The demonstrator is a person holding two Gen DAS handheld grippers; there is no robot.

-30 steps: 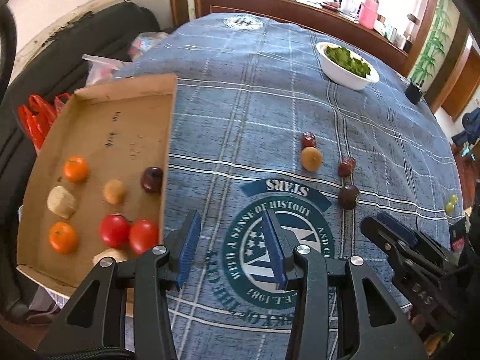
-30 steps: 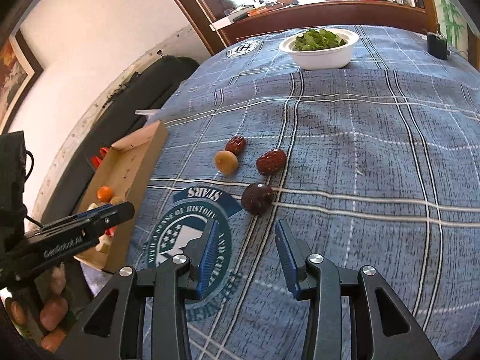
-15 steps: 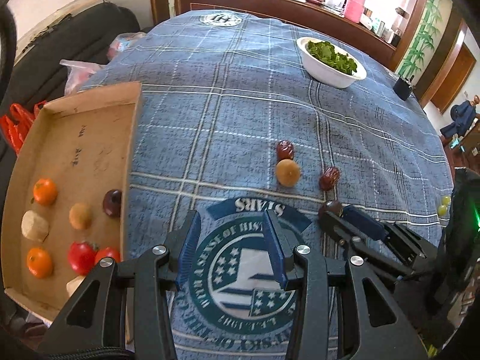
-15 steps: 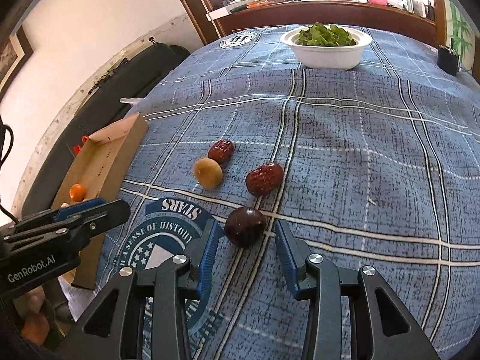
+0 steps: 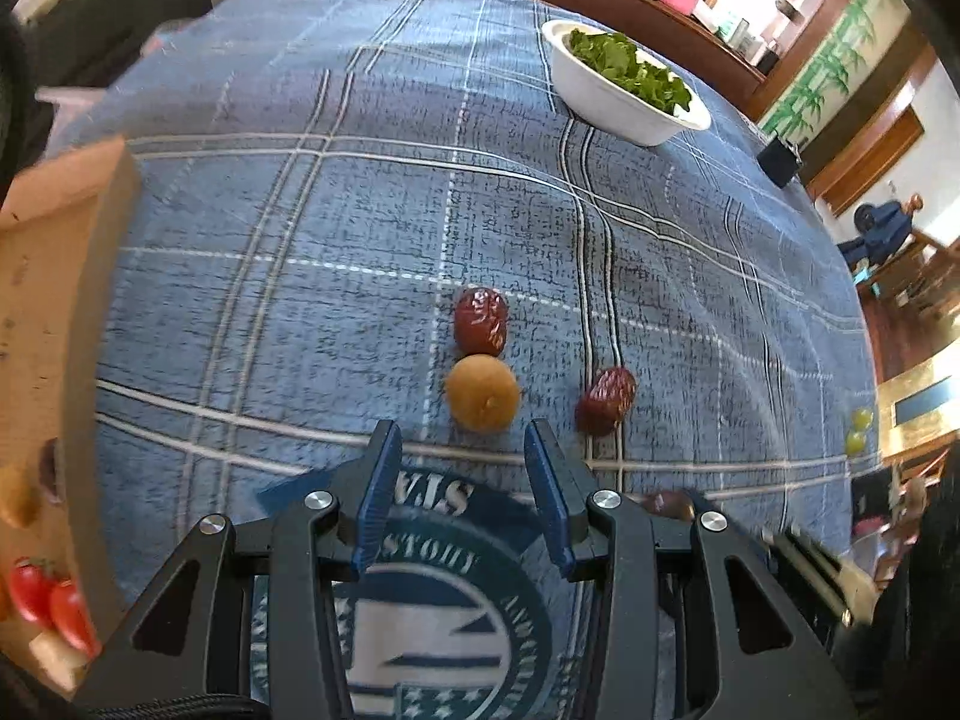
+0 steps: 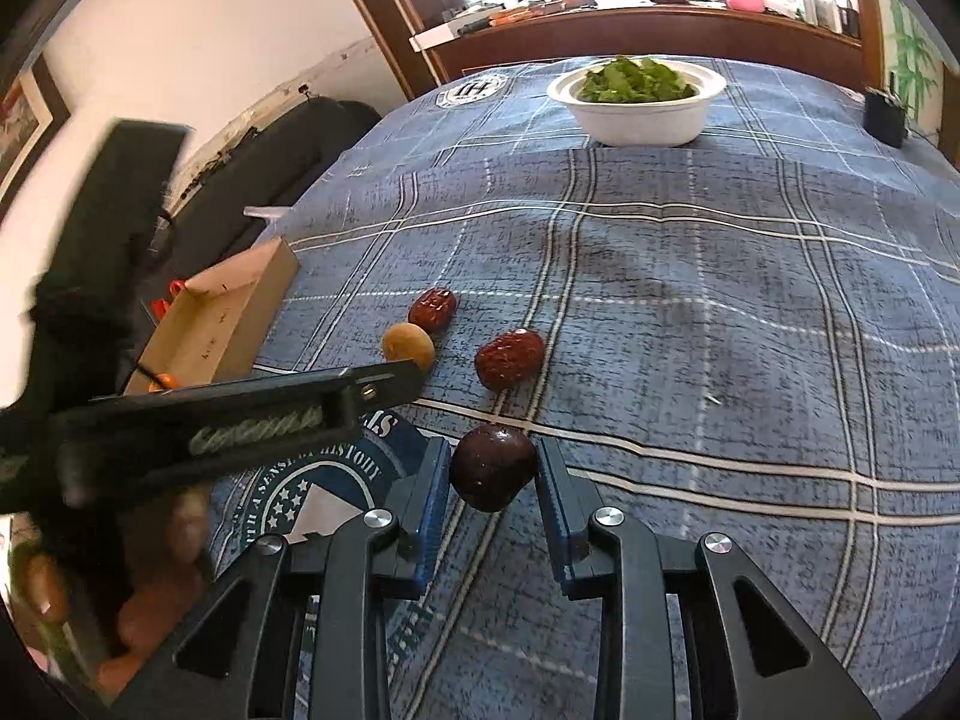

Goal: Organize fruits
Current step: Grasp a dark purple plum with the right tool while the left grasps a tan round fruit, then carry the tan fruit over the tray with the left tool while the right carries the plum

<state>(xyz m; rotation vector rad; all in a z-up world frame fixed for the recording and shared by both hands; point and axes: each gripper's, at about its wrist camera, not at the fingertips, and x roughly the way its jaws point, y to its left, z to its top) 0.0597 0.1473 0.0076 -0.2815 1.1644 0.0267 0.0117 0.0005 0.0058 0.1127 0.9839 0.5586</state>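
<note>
Cardboard forms the tray [image 5: 54, 276] at the far left edge of the blue plaid tablecloth [image 5: 336, 222]; red cherry tomatoes [image 5: 51, 603] lie in its near corner. Just right of the tray, the left gripper [image 5: 459, 450] hovers above the cloth, jaws spread and holding nothing, their tips just short of a tan round fruit [image 5: 483, 393]. A red date [image 5: 480, 321] touches that fruit on its far side; a second red date [image 5: 606, 400] lies apart to the right. Further right, the right gripper [image 6: 493, 468] has its jaws spread around a dark plum [image 6: 492, 467], pads close beside it; contact cannot be determined. A white bowl of greens [image 6: 639, 99] stands at the far side, well apart from the loose fruits.
</note>
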